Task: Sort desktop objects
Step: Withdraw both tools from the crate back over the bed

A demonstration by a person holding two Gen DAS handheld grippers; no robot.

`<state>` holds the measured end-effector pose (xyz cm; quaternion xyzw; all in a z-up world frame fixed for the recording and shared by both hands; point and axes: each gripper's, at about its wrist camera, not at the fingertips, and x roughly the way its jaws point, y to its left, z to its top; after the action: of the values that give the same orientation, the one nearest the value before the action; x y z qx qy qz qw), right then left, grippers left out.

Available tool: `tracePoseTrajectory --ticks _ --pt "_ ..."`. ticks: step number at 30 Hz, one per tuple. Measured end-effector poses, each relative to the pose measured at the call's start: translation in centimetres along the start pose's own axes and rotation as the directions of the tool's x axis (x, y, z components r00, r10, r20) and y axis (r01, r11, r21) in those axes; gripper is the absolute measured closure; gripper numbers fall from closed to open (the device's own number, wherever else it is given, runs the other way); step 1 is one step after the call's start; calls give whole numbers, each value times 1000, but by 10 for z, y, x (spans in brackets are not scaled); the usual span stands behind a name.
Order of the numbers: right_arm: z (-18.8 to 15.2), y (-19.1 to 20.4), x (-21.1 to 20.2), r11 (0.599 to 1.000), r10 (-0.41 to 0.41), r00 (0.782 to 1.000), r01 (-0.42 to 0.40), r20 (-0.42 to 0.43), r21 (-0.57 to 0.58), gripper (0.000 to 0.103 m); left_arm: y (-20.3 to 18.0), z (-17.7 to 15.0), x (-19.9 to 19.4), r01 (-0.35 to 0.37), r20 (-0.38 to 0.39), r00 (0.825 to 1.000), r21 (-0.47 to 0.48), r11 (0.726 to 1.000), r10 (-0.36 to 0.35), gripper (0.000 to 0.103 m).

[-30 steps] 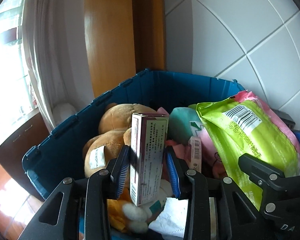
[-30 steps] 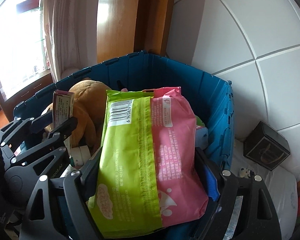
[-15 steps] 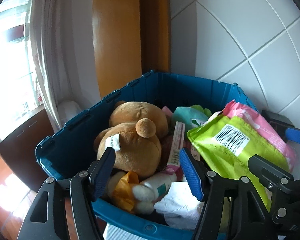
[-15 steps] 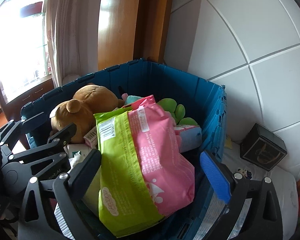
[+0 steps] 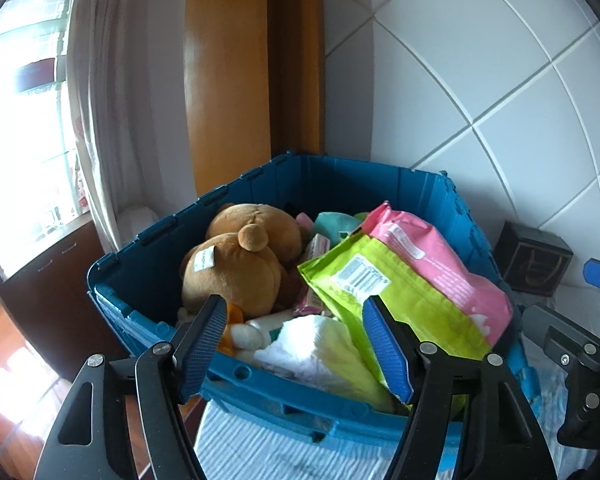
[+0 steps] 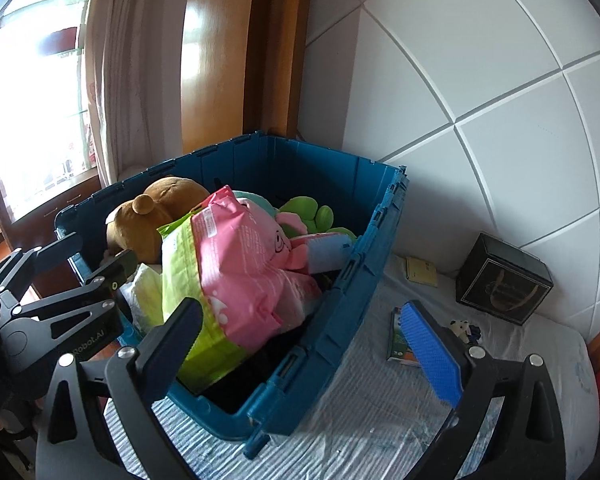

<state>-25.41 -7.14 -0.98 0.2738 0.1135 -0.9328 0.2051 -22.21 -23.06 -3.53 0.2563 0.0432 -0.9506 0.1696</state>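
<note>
- White tiled wall and a wooden door stand behind a cloth-covered table [image 6: 352,432].
- Blue bin [image 5: 148,248] sits on it, full: a brown plush bear [image 5: 236,272] at its left, a green-and-pink packet [image 5: 412,292] leaning at its right.
- Left tongs [image 5: 296,344] are opening, nothing between the pads, just near the bin's near rim.
- Right tongs [image 6: 300,344] gape wide and empty over the bin's right wall.
- Right of the bin lie a black box [image 6: 504,280] and a small carton [image 6: 400,340].
</note>
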Motion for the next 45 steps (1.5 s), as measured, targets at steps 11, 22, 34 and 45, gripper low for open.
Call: tracePoseTrajectory --ticks 11,22,34,45 --pt "-51 -95 -48 999 -8 1000 8 5 52 2 -107 -22 -50 38 28 999 57 998 -40 32" --pt "-133 -254 -83 979 -96 992 109 -79 174 0 -254 -62 -60 151 -68 987 134 979 -142 32" --pt "-183 -350 -50 915 -214 945 282 -245 288 0 -331 -91 22 260 -225 951 207 943 -212 32" --pt "-190 -367 92 941 -80 929 191 -361 281 0 -355 -121 145 214 -371 920 199 956 -128 32"
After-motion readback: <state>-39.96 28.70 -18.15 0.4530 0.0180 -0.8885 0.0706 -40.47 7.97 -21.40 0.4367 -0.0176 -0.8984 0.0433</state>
